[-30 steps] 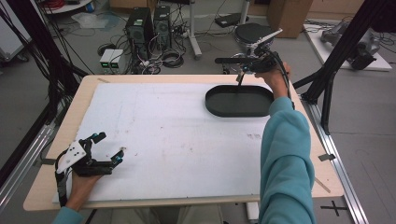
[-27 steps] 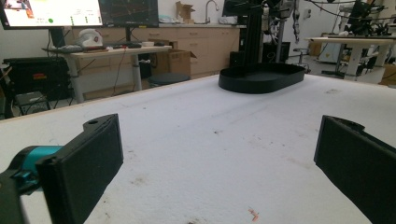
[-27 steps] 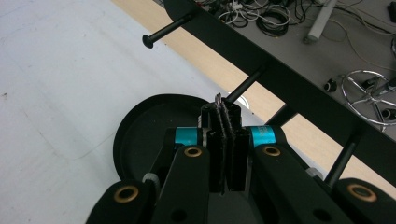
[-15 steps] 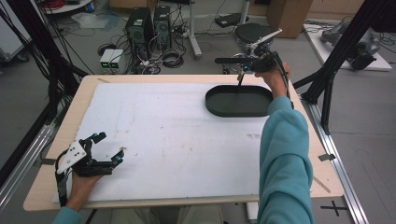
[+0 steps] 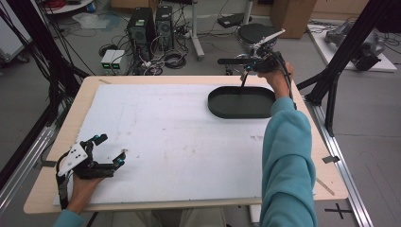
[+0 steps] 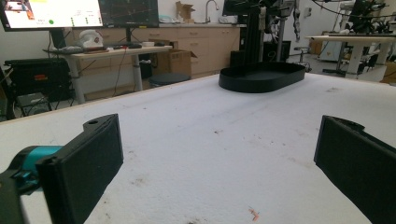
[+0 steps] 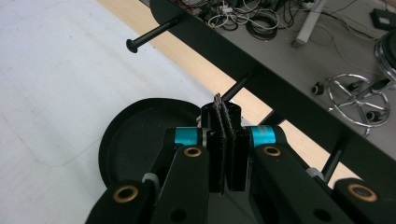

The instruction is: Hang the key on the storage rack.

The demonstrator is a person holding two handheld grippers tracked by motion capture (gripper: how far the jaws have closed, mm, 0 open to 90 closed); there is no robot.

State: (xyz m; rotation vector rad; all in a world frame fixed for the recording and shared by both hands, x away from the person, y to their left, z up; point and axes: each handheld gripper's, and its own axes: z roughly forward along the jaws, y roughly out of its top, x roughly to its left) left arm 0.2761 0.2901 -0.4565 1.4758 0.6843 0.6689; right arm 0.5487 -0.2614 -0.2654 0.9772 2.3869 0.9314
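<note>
At the far right of the table, my right tool hangs over the back rim of the black oval tray, jaws pressed together with something thin and dark between their tips that I cannot identify. My left tool rests near the front left corner, jaws spread wide on nothing. White sheet covering the table shows scattered stains. Computers and cables crowd the floor beyond. Nothing has moved since the earlier frame.
</note>
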